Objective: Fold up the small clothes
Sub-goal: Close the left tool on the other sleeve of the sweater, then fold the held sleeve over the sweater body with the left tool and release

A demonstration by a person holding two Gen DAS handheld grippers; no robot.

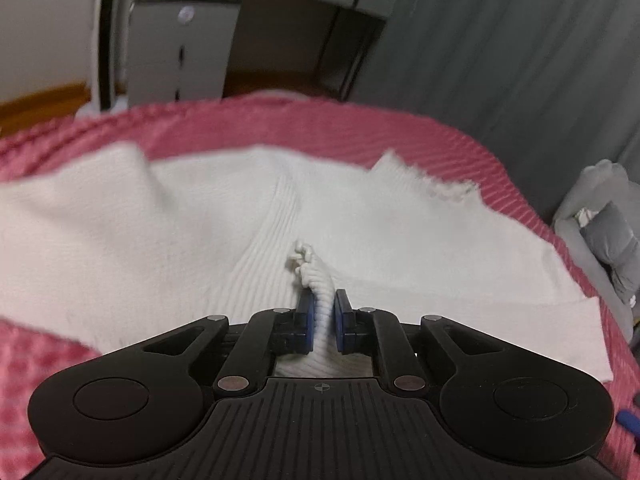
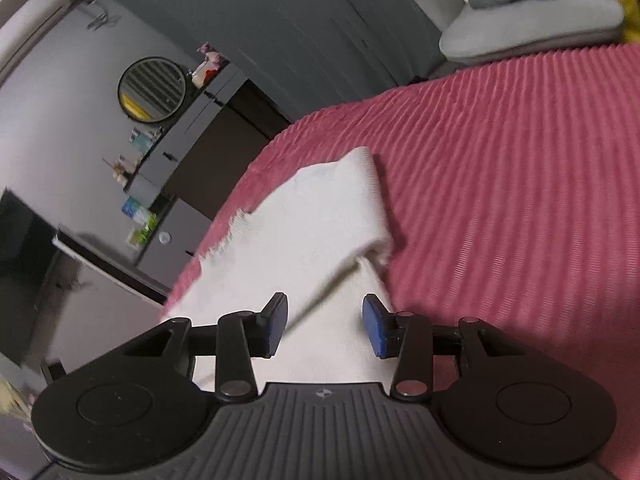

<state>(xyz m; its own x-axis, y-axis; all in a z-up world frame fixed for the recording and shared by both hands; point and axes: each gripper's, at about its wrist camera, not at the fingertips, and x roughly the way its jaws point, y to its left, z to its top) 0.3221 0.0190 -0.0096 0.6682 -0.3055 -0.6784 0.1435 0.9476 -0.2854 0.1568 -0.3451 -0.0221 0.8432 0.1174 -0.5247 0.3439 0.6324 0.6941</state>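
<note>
Pink ribbed bedspread [image 1: 360,128], white knit garment [image 1: 200,220] pinched in left tool [image 1: 322,312], right tool [image 2: 325,326] apparently wide above it.

The white garment [image 1: 224,216] is soft ribbed knit cloth, matt, with a frayed fringe along its far right edge. It lies on a pink bedspread [image 1: 360,128] of plush, corded fabric with raised ridges. The left gripper [image 1: 322,312] and right gripper [image 2: 325,320] are matt black plastic with grooved housings, small shiny metal pivot pins and blue rubbery-looking pads [image 2: 374,330]. The far cabinet [image 1: 180,48] looks smooth and grey.
</note>
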